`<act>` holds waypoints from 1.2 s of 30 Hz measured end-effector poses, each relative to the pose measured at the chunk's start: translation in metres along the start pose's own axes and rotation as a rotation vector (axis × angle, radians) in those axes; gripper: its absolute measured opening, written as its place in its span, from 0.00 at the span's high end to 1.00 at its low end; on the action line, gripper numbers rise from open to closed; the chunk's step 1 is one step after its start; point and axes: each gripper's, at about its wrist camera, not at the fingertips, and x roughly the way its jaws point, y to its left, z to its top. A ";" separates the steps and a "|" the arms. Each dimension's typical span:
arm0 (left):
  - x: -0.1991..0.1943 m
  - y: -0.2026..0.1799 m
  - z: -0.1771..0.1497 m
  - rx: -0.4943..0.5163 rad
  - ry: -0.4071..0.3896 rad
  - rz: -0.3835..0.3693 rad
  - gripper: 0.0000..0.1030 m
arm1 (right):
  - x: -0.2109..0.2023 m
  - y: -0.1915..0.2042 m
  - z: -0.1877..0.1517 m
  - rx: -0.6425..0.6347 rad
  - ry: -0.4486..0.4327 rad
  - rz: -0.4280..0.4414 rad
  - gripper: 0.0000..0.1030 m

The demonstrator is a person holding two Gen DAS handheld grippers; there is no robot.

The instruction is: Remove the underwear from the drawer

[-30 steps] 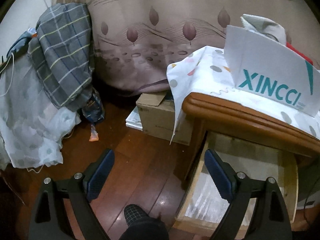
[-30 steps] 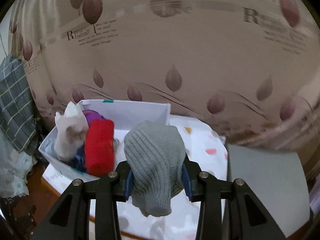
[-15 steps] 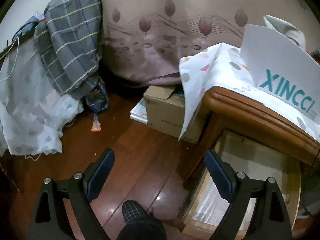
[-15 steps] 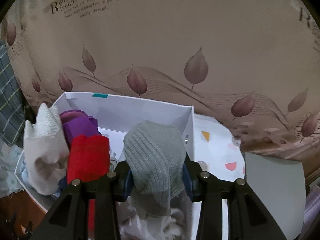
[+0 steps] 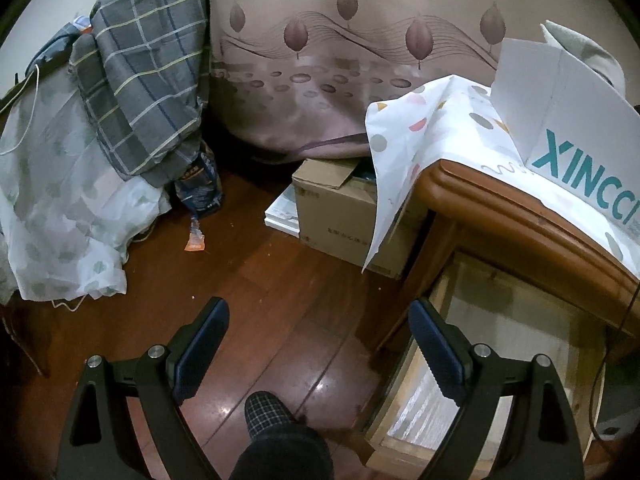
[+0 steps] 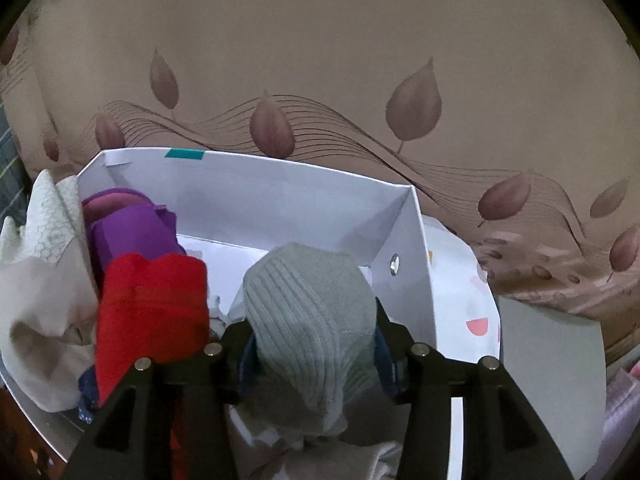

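Right gripper (image 6: 314, 344) opening, grey underwear (image 6: 308, 312) seemingly between

Dim indoor light, floor (image 5: 280, 288) glare, fisheye bending, dark vignetted corners

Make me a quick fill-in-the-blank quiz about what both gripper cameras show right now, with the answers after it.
1. The garment between the right gripper fingers is ribbed and ___ in colour.
2. That grey garment hangs over the white ___ with teal lettering.
3. Beside it in the white box sits a folded ___ garment, in front of a purple one.
4. The left gripper holds ___.

Answers: grey; box; red; nothing
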 end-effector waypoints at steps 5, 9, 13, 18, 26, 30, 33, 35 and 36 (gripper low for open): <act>-0.001 0.000 0.000 0.002 -0.001 -0.003 0.13 | 0.003 0.001 0.000 -0.001 0.022 -0.002 0.45; -0.002 -0.001 0.000 -0.004 0.001 -0.006 0.13 | 0.000 0.000 -0.001 0.016 0.015 -0.008 0.37; -0.002 -0.001 0.000 0.002 0.001 -0.007 0.13 | -0.003 -0.002 -0.002 0.025 0.007 -0.019 0.29; -0.002 -0.002 0.000 0.009 0.000 -0.007 0.13 | -0.017 -0.006 0.000 0.046 -0.033 -0.034 0.22; -0.001 -0.009 -0.002 0.034 -0.001 -0.002 0.13 | -0.077 -0.010 0.008 0.054 -0.142 -0.030 0.22; -0.002 -0.012 -0.003 0.051 -0.005 -0.005 0.13 | -0.122 -0.020 -0.004 0.083 -0.200 0.010 0.22; -0.004 -0.014 -0.003 0.064 -0.012 -0.011 0.13 | -0.153 -0.024 -0.023 0.075 -0.218 0.032 0.22; -0.006 -0.016 -0.004 0.079 -0.016 -0.021 0.13 | -0.173 -0.024 -0.042 0.060 -0.232 0.063 0.22; -0.008 -0.018 -0.005 0.093 -0.021 -0.022 0.13 | -0.179 -0.024 -0.052 0.055 -0.235 0.064 0.22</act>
